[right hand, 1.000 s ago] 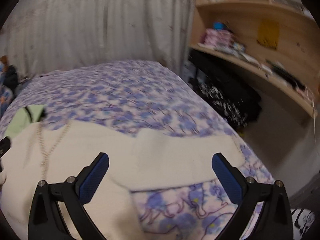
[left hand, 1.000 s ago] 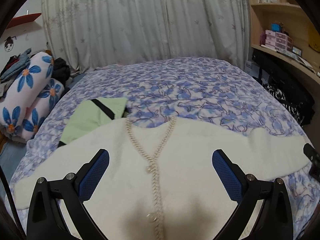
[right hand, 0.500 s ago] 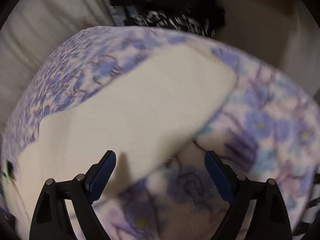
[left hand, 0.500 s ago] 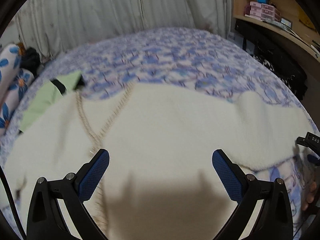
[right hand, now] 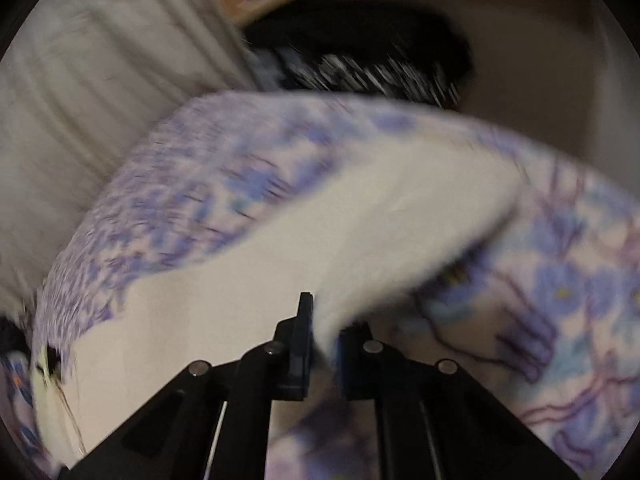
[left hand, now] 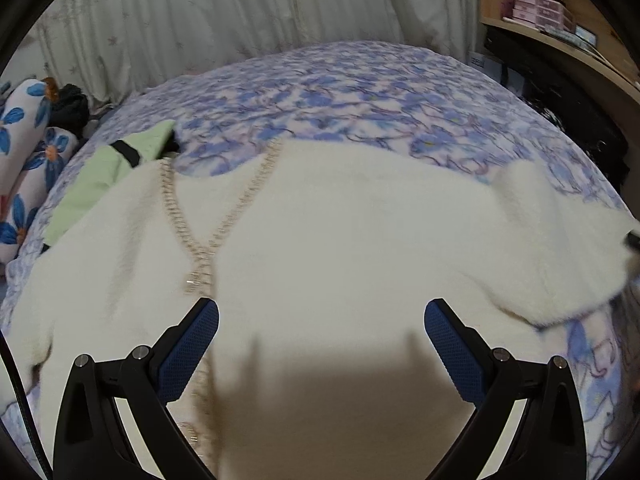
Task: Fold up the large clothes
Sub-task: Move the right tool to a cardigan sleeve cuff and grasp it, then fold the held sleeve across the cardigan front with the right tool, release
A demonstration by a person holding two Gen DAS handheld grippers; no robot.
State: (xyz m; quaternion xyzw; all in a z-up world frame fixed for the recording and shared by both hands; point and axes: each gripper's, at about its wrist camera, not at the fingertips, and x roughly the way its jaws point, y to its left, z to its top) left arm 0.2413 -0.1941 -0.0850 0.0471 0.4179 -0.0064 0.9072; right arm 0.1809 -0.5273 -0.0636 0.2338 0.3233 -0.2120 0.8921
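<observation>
A large cream fuzzy cardigan (left hand: 340, 248) with a beaded V-neck trim lies spread flat on the blue floral bed (left hand: 340, 92). My left gripper (left hand: 322, 344) is open and empty, hovering just above the cardigan's chest. My right gripper (right hand: 324, 336) is shut on the lower edge of the cardigan's right sleeve (right hand: 384, 232) and lifts it slightly off the bed. The right wrist view is blurred. The right gripper's tip shows at the far right edge of the left wrist view (left hand: 634, 240).
A folded light green garment (left hand: 108, 176) lies at the cardigan's left shoulder. Flowered pillows (left hand: 24, 152) are stacked left of the bed. Curtains (left hand: 260, 12) hang behind. A wooden shelf (left hand: 560, 24) and dark bags (left hand: 568, 112) stand to the right.
My right gripper dropped to the sleeve's lower edge and closed on it; the sleeve now lifts. My left gripper moved right over the chest and stayed open.
</observation>
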